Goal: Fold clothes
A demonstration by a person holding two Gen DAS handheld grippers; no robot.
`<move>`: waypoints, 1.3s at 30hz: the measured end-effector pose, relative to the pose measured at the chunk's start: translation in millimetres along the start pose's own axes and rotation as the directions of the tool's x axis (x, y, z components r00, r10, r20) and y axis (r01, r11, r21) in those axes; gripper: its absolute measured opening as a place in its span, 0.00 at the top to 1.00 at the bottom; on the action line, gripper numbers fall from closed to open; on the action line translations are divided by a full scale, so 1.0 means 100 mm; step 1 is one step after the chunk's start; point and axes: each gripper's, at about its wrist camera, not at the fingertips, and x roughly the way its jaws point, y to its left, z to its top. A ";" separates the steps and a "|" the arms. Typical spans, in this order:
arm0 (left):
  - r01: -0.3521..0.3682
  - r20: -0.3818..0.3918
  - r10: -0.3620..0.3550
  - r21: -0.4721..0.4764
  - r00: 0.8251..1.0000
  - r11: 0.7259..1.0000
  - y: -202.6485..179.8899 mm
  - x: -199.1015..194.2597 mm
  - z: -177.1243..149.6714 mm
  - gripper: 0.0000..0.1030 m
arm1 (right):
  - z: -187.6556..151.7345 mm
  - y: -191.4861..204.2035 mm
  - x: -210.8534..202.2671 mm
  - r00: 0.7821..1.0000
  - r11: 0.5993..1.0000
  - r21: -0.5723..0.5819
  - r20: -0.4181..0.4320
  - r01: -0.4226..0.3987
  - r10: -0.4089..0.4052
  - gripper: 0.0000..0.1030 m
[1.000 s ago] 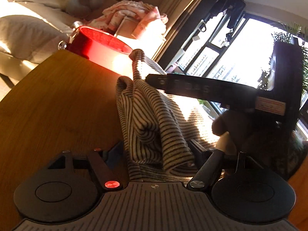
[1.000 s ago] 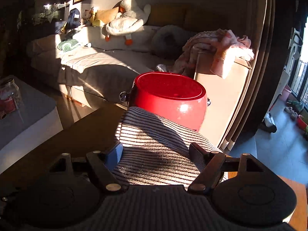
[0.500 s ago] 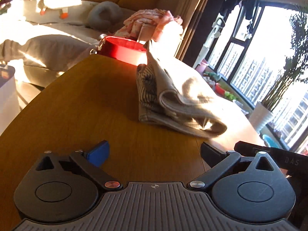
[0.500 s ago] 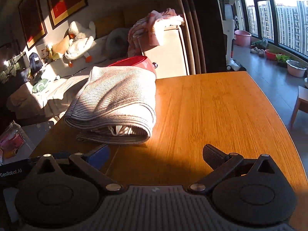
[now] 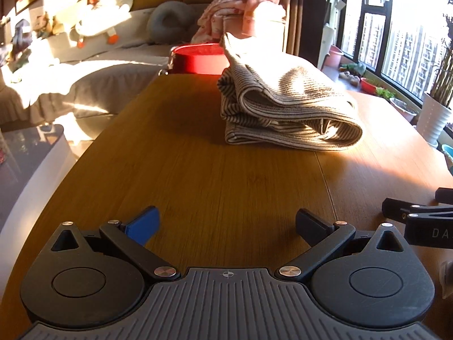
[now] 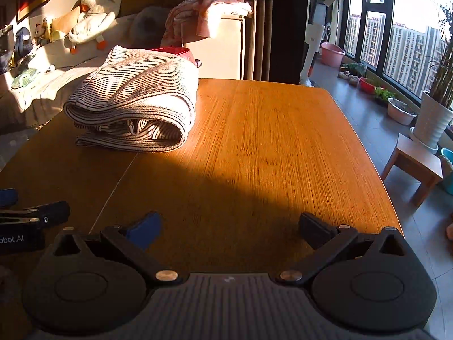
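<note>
I have my left gripper (image 5: 226, 223) and right gripper (image 6: 230, 226) both spread wide with nothing between the fingers, hovering over the wooden table (image 6: 269, 130). The striped garment (image 5: 283, 107) lies folded in a bundle on the table ahead, well apart from both, just before the red pot (image 5: 198, 59)

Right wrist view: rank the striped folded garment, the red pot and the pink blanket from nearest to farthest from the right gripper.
1. Striped folded garment: on the wooden table, ahead and left of the open right gripper.
2. Red pot: just behind the garment, at the table's far edge, mostly hidden.
3. Pink blanket: draped over the cream cabinet beyond the table.
</note>
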 end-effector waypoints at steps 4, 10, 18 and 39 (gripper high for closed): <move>-0.016 -0.001 0.016 0.000 1.000 1.000 -0.03 0.03 0.01 0.00 | 0.02 -0.01 0.02 1.000 1.000 -0.001 0.004 -0.003 0.003 0.00; -0.034 -0.001 0.034 -0.014 0.999 0.999 -0.02 0.05 0.02 0.00 | 0.01 -0.01 0.01 1.000 1.000 0.000 0.007 -0.005 0.005 0.00; -0.047 -0.001 0.047 -0.024 0.999 0.999 -0.01 0.04 0.03 0.00 | 0.02 0.00 0.02 1.000 1.000 0.000 0.007 -0.006 0.006 0.00; -0.054 0.000 0.054 -0.026 0.999 0.998 -0.01 0.04 0.03 0.00 | 0.00 0.01 0.02 1.000 1.000 0.001 0.010 -0.009 0.009 0.00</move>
